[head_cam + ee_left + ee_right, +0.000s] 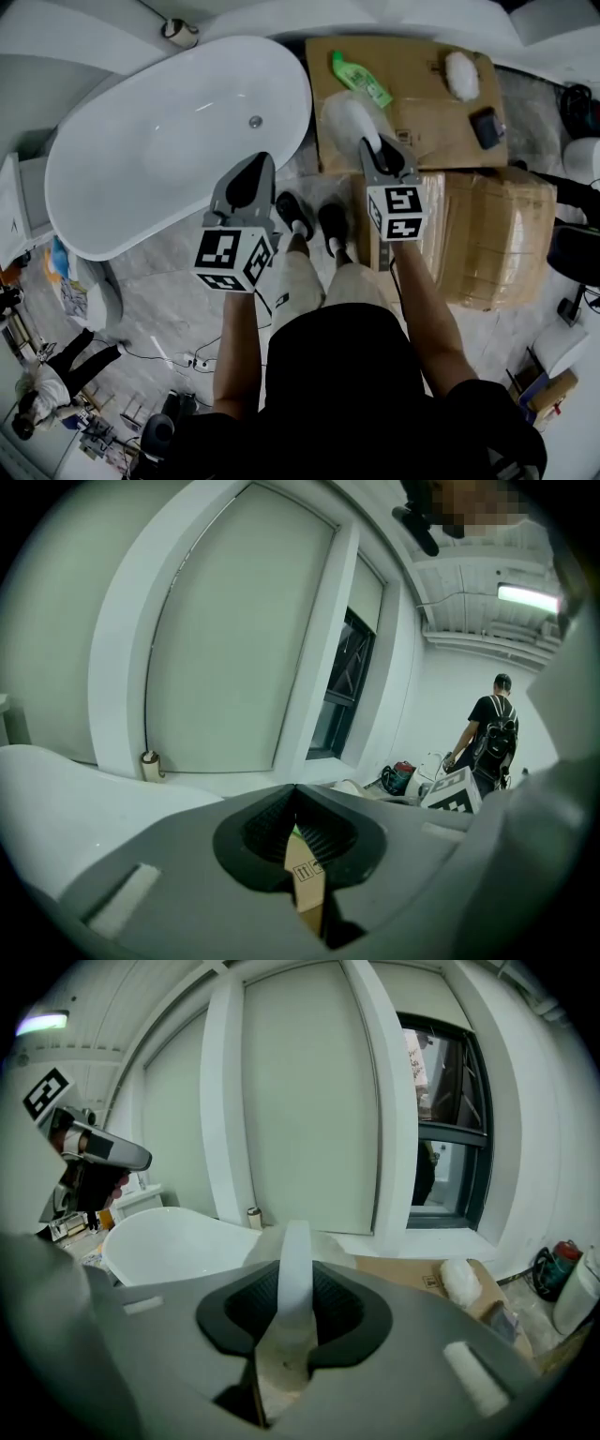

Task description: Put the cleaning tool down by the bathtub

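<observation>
The white oval bathtub fills the upper left of the head view, and its rim shows at the left of the right gripper view. My right gripper is shut on the cleaning tool, a pale, translucent white piece held out past the jaws. It hangs over the near left edge of a flat cardboard box, just right of the tub. The tool's handle stands upright between the right gripper's pads. My left gripper hovers at the tub's near right rim, shut and empty.
On the flat box lie a green bottle, a white fluffy pad and a dark object. A larger wrapped box stands to the right. My shoes are on the marble floor. Another person stands further off.
</observation>
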Demonstrator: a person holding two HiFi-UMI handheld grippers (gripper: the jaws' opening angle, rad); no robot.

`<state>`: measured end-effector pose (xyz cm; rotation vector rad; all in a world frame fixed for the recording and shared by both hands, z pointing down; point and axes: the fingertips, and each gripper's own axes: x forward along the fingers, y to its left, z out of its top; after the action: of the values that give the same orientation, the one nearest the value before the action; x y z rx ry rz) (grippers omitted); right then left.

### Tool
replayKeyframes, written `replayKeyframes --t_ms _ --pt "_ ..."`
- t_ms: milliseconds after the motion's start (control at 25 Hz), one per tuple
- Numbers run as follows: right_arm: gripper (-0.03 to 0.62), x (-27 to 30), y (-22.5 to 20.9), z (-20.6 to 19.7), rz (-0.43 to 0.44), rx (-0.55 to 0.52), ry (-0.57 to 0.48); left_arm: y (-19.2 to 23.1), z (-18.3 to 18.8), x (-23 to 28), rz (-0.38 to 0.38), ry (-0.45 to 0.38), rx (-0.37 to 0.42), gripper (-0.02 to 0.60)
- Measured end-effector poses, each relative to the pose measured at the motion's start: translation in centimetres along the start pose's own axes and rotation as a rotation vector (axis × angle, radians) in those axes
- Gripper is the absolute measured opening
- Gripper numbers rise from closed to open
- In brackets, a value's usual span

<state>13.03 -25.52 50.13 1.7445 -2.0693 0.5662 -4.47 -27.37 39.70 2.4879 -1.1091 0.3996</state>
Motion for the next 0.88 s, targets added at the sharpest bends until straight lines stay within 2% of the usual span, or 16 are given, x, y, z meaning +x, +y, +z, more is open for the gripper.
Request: replayKeyframes --t_ms 360,640,880 --pt "0.094 3.4 -1.1 -3.6 -0.057 0.051 0.066 1.4 -1.8 4.0 -0.072 0.054 0.014 -0.002" --pt "0.094 6.0 -1.4 -5.6 -0.086 0.051 0.103 3.4 -4.1 6.7 -0.083 0.091 -0.023 -0.002" --pt "0.094 8.2 -1.5 -7.7 -0.110 0.058 0.130 3.7 -5.8 8.5 -0.120 0.120 -0.022 -0.002"
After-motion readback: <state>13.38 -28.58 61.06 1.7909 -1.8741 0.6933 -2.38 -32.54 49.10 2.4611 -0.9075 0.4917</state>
